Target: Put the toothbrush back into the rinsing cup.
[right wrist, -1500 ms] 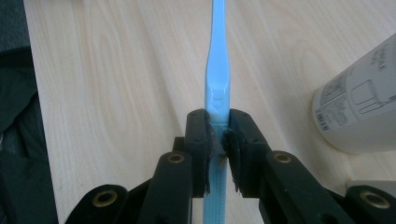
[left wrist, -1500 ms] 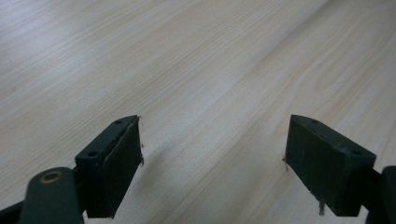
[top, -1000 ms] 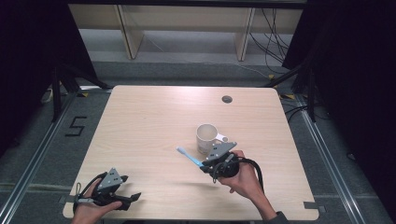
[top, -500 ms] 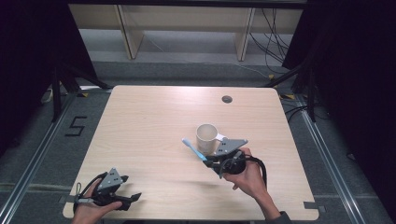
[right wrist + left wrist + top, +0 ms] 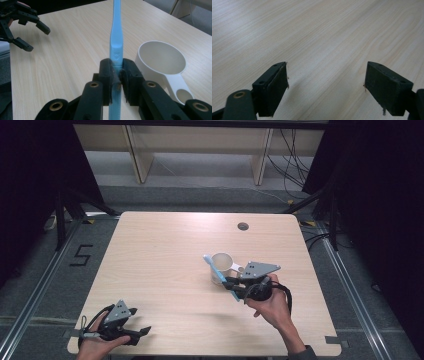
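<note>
Pale bench (image 5: 165,250) — right gripper (image 5: 116,75) fingers clamped on toothbrush (image 5: 116,32), cup (image 5: 161,58) just beside; left gripper (image 5: 325,87) fingers apart, bare.

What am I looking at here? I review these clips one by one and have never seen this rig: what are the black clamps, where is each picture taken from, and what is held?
A person sits at a wooden table with a two-jaw tool in each hand. The high view looks down from above; each of the other two pictures comes from a camera riding on one tool. The right hand-held gripper is shut on a light blue toothbrush, beside a white cup standing on the table. The left hand-held gripper rests near the table's front edge, jaws apart with nothing between them.
</note>
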Action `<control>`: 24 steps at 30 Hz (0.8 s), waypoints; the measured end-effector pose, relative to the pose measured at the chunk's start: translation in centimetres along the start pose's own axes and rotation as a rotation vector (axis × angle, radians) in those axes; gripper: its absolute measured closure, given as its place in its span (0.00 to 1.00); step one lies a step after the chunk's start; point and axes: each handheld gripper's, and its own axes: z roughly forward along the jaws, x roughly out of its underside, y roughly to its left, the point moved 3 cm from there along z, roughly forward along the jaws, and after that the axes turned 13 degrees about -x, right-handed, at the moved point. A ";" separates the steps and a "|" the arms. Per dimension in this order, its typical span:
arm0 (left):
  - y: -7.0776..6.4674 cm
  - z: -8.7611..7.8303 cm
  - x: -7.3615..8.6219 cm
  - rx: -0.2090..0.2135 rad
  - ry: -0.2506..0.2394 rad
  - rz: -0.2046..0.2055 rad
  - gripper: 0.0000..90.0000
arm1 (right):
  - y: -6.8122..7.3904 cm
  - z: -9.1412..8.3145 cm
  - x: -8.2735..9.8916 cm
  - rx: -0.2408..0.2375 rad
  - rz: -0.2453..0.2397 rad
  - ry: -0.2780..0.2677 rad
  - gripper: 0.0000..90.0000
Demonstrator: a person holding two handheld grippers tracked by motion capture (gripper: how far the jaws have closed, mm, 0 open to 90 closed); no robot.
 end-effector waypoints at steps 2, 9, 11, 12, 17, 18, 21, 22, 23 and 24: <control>0.0 0.0 0.0 -0.001 0.000 -0.005 0.20 | -0.2 -0.2 -0.1 0.009 -0.002 -0.010 0.88; 0.0 0.0 0.0 0.000 -0.001 -0.003 0.20 | -0.7 -1.3 -0.4 0.026 0.007 -0.045 0.88; 0.0 0.0 0.0 0.001 0.000 0.002 0.20 | -0.9 -1.4 -0.5 0.042 0.005 -0.080 0.88; 0.0 0.0 0.0 0.001 0.001 0.001 0.20 | -1.0 -1.6 -0.5 0.033 0.021 -0.075 0.88; -0.1 0.1 0.0 0.002 -0.001 -0.017 0.20 | -1.7 -2.2 -0.7 0.059 0.022 -0.097 0.88; -0.1 0.1 0.0 0.007 -0.001 -0.011 0.20 | -2.0 -2.5 -0.7 0.065 0.025 -0.110 0.88; 0.0 0.0 0.0 0.005 0.003 0.000 0.20 | -2.5 -3.1 -0.8 0.079 0.046 -0.125 0.88; 0.0 0.1 0.0 0.005 -0.002 -0.005 0.20 | -2.5 -3.2 -0.8 0.084 0.064 -0.135 0.88; 0.0 0.1 0.0 0.006 -0.002 -0.006 0.20 | -2.9 -3.4 -0.8 0.094 0.048 -0.136 0.88; -0.1 0.1 0.0 0.006 0.000 -0.007 0.20 | -3.1 -3.4 -0.9 0.100 0.053 -0.151 0.88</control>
